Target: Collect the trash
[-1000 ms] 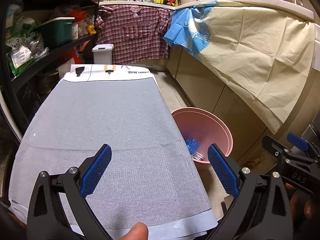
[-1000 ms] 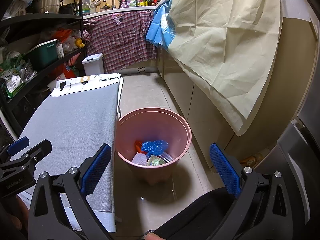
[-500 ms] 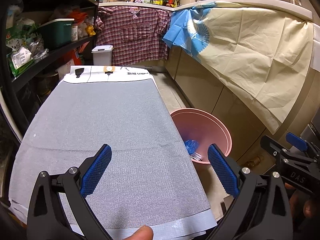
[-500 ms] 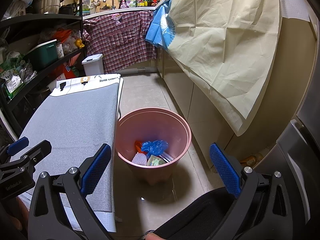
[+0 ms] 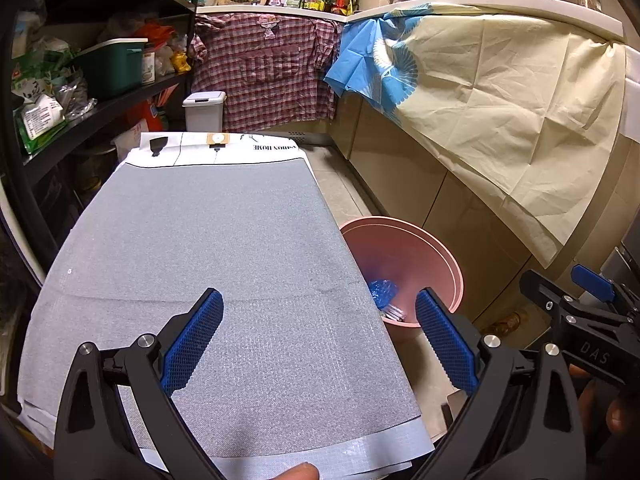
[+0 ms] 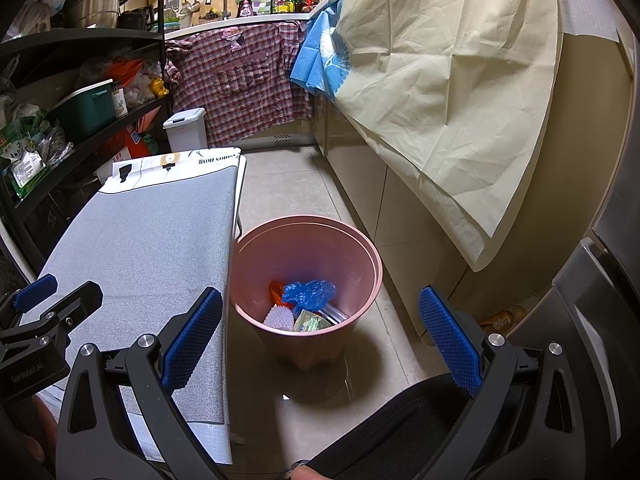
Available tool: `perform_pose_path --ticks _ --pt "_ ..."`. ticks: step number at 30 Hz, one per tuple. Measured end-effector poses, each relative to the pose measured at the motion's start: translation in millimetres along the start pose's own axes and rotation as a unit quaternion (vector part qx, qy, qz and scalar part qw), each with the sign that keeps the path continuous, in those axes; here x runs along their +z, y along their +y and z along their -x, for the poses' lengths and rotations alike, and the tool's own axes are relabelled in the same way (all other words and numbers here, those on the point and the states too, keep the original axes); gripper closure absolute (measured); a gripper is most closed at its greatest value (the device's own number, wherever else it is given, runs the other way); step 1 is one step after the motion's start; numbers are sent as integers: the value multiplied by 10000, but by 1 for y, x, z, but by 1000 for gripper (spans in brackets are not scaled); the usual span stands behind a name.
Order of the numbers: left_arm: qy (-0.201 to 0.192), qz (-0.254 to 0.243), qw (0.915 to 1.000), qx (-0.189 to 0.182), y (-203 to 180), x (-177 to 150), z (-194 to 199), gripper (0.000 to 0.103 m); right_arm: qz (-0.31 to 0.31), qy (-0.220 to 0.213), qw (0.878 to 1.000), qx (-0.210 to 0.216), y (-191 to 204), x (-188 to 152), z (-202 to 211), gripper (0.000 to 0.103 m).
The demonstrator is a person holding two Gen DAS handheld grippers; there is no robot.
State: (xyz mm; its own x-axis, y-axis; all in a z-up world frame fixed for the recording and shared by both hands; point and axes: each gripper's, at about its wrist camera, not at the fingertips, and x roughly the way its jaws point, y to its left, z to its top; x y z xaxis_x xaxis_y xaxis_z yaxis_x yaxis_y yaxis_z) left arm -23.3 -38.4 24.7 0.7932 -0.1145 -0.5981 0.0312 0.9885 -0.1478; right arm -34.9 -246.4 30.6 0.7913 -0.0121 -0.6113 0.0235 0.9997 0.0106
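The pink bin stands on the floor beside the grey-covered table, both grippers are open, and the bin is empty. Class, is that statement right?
Not quite: the pink bin is not empty. The right wrist view shows a blue plastic bag and other wrappers at its bottom. The rest holds: it stands on the floor beside the grey-covered table, and the left gripper and right gripper are both open.

Pink bin [image 6: 362, 258] upright on floor; trash [image 6: 308, 294] at bottom, blue bag topmost.

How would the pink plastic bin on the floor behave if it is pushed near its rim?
The pink plastic bin probably tips easily: it narrows toward its base. It seems light, holding only a few scraps.
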Motion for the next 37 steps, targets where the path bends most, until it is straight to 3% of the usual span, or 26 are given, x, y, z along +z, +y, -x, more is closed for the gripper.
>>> perform_pose_path --ticks 37 --pt "-18 -132 9999 24 -4 -1 -1 9 -8 5 10000 0 0 0 0 6"
